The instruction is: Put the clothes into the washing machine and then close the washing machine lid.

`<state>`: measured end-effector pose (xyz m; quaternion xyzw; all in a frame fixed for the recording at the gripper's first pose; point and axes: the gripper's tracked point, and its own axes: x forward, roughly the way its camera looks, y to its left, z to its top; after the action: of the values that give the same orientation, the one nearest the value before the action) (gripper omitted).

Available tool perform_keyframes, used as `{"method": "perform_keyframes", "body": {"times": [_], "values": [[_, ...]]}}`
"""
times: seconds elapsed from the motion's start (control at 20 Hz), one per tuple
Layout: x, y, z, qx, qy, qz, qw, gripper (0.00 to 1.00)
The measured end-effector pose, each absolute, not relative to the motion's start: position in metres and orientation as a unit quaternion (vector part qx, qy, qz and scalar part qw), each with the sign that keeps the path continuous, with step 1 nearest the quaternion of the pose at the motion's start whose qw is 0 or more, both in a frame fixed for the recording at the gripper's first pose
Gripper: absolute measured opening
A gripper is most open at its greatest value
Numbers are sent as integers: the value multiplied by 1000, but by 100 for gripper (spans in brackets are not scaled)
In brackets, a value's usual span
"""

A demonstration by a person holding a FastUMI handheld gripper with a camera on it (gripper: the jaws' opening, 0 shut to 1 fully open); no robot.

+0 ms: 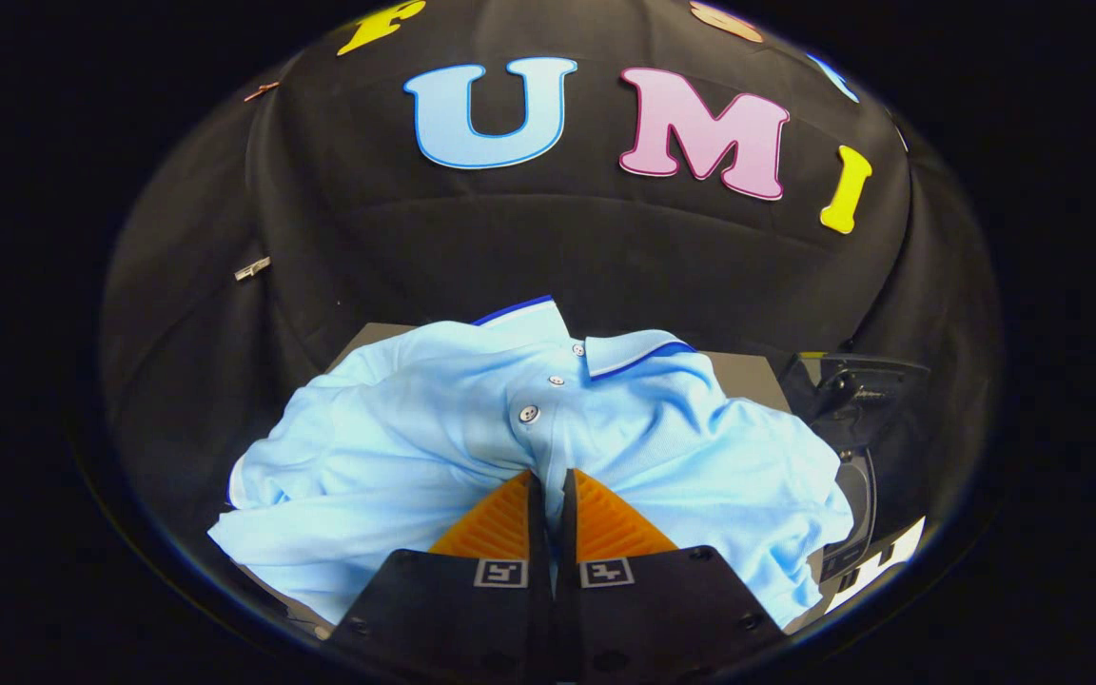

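Pinching shirt (472,428) placket | gripper (548,480) closed | collar pointing away

Shirt (415,447): matt pique cloth. Orange ribbed plastic fingers (500,518), jaws pinching shirt fold.

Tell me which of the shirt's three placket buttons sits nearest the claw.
The lowest button on the light blue polo shirt, just beyond the claw, which is pinched shut on the fabric; the other two sit higher, toward the collar.

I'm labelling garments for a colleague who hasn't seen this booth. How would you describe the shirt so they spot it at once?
On the grey platform lies a crumpled light blue polo shirt, and the gripper is pinched shut on its front fabric. White placket buttons and a dark-blue-edged collar set it apart from the black machine part beside it.
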<state>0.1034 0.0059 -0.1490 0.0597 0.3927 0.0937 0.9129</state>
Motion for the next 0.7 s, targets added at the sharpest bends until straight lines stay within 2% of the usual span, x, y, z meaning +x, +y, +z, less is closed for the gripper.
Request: {"method": "perform_keyframes", "body": {"times": [0.45, 0.7], "values": [[102, 3, -149, 85, 391, 105, 910, 6], [95, -27, -153, 69, 394, 142, 905, 6]]}}
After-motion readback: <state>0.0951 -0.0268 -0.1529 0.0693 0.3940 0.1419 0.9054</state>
